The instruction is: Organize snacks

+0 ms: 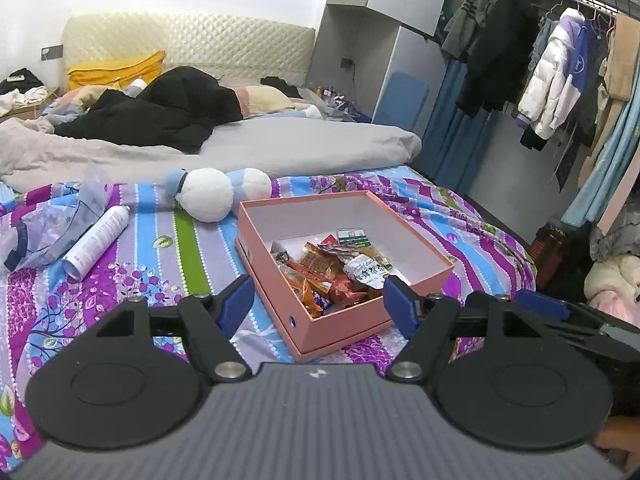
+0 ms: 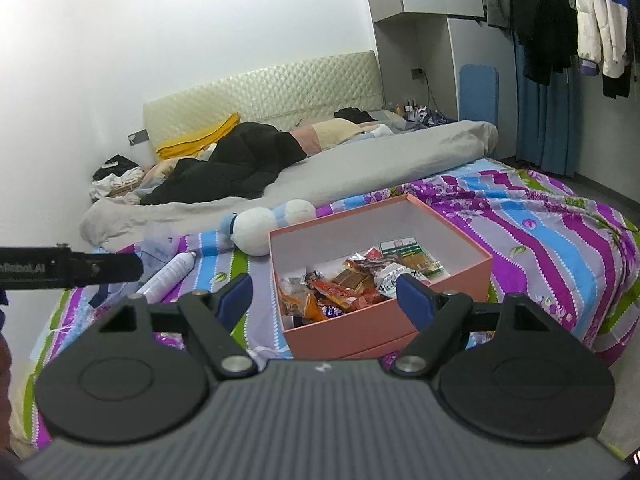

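Observation:
A pink open box (image 1: 340, 332) sits on the patterned bedsheet and holds several snack packets (image 1: 336, 272) in orange, red and white wrappers. It also shows in the right wrist view (image 2: 360, 330) with the snack packets (image 2: 352, 284) piled at its near side. My left gripper (image 1: 316, 306) is open and empty, hovering just in front of the box's near corner. My right gripper (image 2: 326, 300) is open and empty, above the box's near wall. The left gripper's body shows at the left edge of the right wrist view (image 2: 72, 268).
A white spray can (image 1: 96, 242) and a white-and-blue plush toy (image 1: 216, 192) lie on the sheet left of and behind the box. A grey duvet (image 1: 280, 144) and black clothes (image 1: 160, 112) cover the far bed. Hanging clothes (image 1: 552, 76) fill the right side.

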